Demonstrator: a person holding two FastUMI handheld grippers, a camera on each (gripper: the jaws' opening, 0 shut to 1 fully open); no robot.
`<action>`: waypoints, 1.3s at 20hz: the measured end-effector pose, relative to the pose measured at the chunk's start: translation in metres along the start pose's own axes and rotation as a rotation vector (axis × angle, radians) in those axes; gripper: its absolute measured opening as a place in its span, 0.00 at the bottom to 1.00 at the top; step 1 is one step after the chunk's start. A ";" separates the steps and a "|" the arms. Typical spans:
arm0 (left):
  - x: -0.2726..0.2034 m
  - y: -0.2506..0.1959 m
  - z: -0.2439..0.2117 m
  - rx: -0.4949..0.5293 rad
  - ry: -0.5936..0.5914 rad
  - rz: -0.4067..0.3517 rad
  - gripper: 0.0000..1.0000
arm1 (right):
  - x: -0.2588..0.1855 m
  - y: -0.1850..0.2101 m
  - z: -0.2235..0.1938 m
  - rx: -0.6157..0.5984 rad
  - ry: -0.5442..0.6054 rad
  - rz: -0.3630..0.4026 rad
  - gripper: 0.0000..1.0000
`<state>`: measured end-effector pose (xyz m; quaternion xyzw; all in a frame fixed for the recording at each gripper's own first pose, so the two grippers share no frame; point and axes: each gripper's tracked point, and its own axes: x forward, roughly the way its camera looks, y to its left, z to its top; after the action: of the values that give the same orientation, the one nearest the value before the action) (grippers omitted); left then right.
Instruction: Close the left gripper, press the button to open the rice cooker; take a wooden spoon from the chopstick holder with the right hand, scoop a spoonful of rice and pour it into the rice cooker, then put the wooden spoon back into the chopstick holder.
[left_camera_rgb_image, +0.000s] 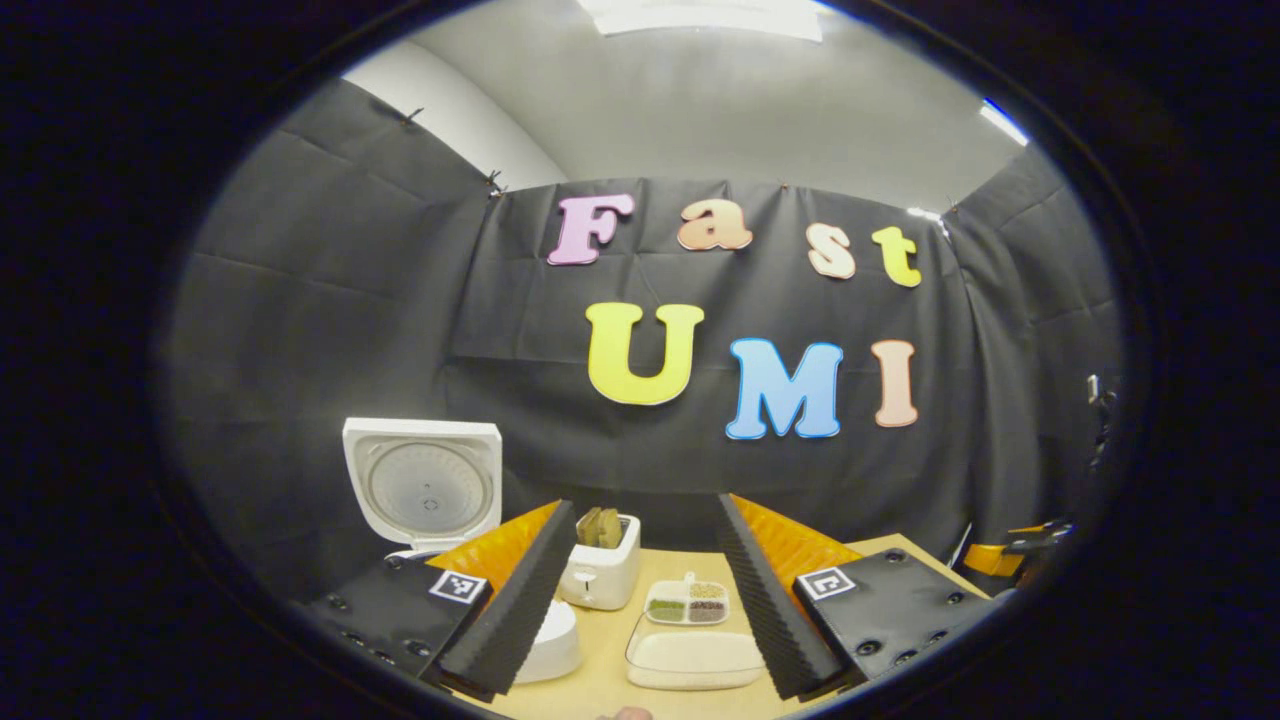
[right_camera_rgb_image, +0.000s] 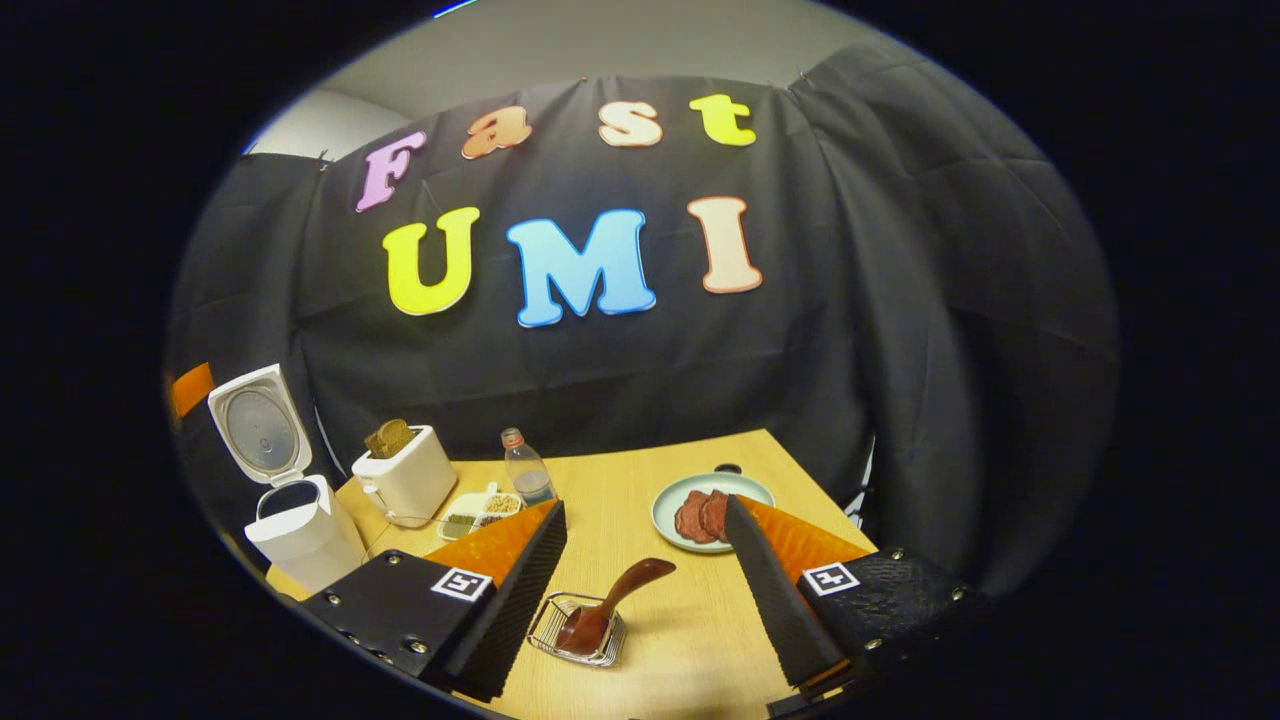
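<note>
In the right gripper view the right gripper (right_camera_rgb_image: 645, 590) stands with jaws wide apart above the chopstick holder (right_camera_rgb_image: 578, 630), whose wooden spoon (right_camera_rgb_image: 612, 601) leans out toward the gap, with bare table (right_camera_rgb_image: 690, 640) all round it. A plate (right_camera_rgb_image: 712, 510) and a bottle (right_camera_rgb_image: 527, 470) stand farther back, well apart from the holder. At the left edge the rice cooker (right_camera_rgb_image: 300, 530) has its lid (right_camera_rgb_image: 255, 425) raised upright, the toaster (right_camera_rgb_image: 405, 478) and a divided dish (right_camera_rgb_image: 480, 508) just beside it.
</note>
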<state>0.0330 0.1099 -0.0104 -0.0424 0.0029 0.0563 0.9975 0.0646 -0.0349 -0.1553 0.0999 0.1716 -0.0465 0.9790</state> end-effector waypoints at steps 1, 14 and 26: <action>-0.001 0.001 -0.003 0.000 0.006 0.001 0.98 | 0.006 -0.002 -0.008 0.014 0.022 -0.007 0.97; 0.003 -0.006 -0.044 0.080 0.106 -0.033 0.97 | 0.099 0.002 -0.101 0.175 0.244 -0.066 0.95; 0.006 0.018 -0.043 0.059 0.090 -0.020 0.97 | 0.079 0.047 -0.092 0.258 0.281 0.036 0.08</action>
<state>0.0374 0.1245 -0.0545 -0.0153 0.0489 0.0443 0.9977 0.1147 0.0262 -0.2589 0.2333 0.2972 -0.0365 0.9252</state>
